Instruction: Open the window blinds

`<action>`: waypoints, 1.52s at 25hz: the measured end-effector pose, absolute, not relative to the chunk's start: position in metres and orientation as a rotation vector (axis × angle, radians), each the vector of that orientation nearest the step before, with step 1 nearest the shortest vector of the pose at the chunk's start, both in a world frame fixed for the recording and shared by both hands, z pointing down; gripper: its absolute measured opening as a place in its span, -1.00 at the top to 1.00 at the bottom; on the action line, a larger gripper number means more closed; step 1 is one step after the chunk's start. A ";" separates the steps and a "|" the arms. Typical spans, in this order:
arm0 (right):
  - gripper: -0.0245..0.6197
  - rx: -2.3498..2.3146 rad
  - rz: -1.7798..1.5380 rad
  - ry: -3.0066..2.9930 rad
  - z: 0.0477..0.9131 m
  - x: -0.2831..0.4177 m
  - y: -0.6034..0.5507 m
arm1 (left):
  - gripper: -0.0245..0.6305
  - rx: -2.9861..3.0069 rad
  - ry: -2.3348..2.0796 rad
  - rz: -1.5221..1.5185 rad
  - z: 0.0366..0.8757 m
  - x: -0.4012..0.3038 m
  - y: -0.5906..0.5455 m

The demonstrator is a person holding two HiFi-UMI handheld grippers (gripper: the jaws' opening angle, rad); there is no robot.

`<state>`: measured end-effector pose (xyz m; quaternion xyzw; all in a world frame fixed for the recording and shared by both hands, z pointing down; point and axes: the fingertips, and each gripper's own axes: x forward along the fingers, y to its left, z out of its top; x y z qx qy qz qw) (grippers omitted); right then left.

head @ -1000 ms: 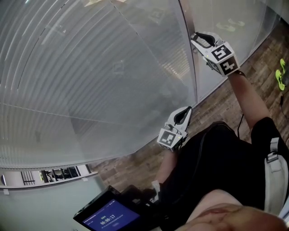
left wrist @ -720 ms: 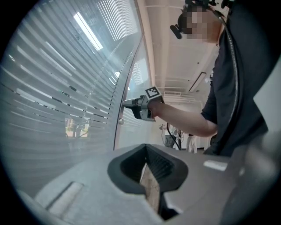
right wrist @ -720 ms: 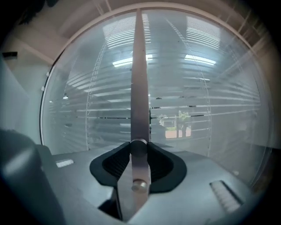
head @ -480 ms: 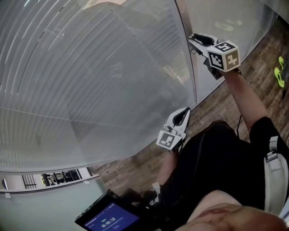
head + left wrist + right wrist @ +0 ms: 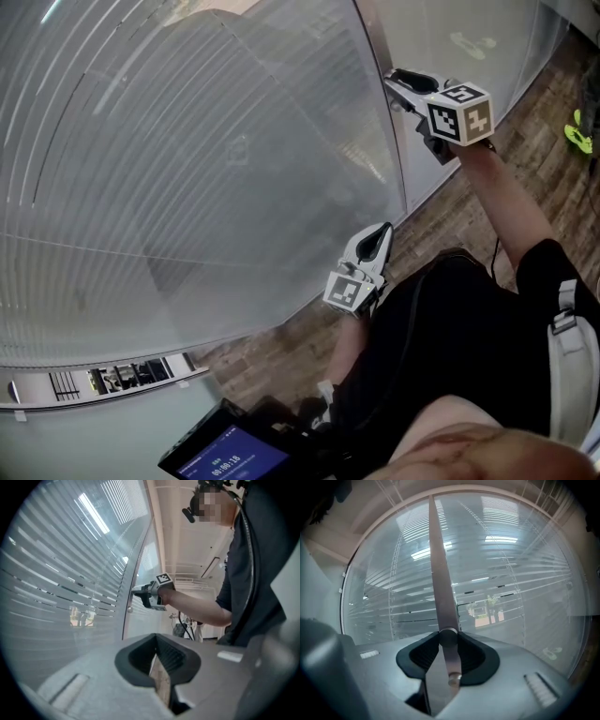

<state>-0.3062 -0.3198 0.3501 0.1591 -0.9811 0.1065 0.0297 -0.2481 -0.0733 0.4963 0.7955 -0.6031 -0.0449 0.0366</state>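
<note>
Pinching a small round knob [image 5: 448, 636] on the metal window frame [image 5: 439, 569], the right gripper [image 5: 448, 641] points level at the pane's edge. Blinds [image 5: 187, 150] sit behind the glass, slats nearly closed w/ thin gaps showing outdoors. Left gripper [image 5: 382, 232], jaws pressed almost together & empty, hangs lower by the person's waist, just short of the glass.

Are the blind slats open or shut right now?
Partly open: the blinds show thin see-through gaps between slats, yet mostly block the view.
</note>
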 end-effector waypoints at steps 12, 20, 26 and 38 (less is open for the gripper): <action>0.54 0.488 0.266 -3.020 0.343 -0.315 -0.313 | 0.93 2.447 -1.780 -0.113 0.489 -0.245 -0.076; 0.32 0.482 -0.213 -2.942 0.335 -0.307 -0.301 | 0.93 2.432 -1.772 -0.110 0.488 -0.242 -0.072; 0.33 0.513 -0.947 -2.636 0.323 -0.302 -0.291 | 0.93 2.424 -1.744 -0.112 0.492 -0.236 -0.068; 0.34 0.469 -1.578 -2.169 0.351 -0.311 -0.291 | 0.93 2.438 -1.743 -0.099 0.496 -0.229 -0.075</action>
